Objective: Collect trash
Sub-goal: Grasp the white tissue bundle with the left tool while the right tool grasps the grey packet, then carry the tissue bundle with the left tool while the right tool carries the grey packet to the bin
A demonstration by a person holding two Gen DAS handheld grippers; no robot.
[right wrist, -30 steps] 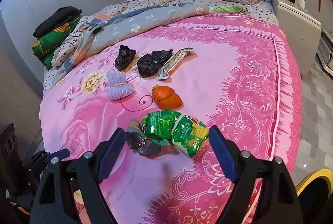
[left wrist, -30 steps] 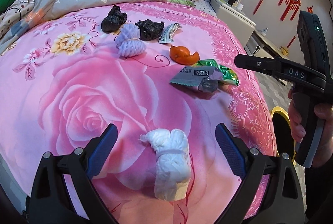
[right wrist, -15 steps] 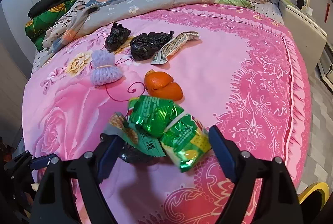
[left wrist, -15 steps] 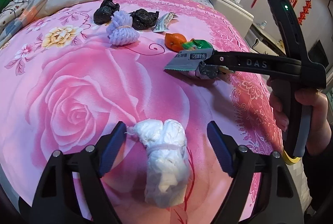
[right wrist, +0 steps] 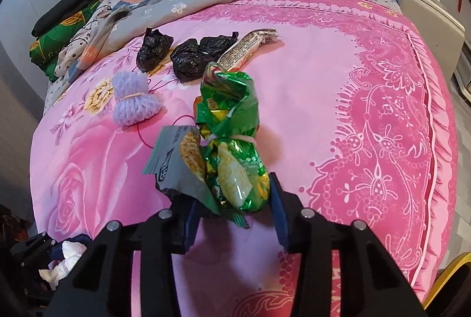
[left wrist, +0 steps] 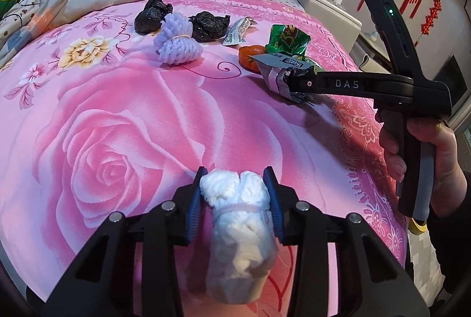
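On the pink bedspread (left wrist: 123,116), working left to right in the left wrist view, the left gripper (left wrist: 235,199) sits at 6 o'clock with both blue pads pressed against the white tissue bundle (left wrist: 238,217), which fills the narrow gap between them; the bundle is judged to be gripped, though whether it is off the cover cannot be told. At 11 o'clock lie one black bag (left wrist: 151,13), the purple mesh bundle (left wrist: 176,43) just beside it, and a second black bag (left wrist: 209,25) near 12 o'clock. A white snack wrapper (left wrist: 237,33) lies just right of that bag. The orange peel (left wrist: 250,58) rests at 1 o'clock, touching or just behind the held packets. At 2 o'clock the right gripper (right wrist: 232,199) is closed down on the green snack packet (right wrist: 232,152) together with a grey packet (right wrist: 173,164); in the right wrist view both packets stand up between its fingers, apparently clear of the cover. A yellow-rimmed object (right wrist: 450,278), possibly the bin, shows at 4 o'clock of that view, beside the bed. Progress estimate: early stage. Three pieces are in hand and none is visibly deposited. Five pieces remain on the bedspread: two black bags, the mesh bundle, the wrapper and the peel.
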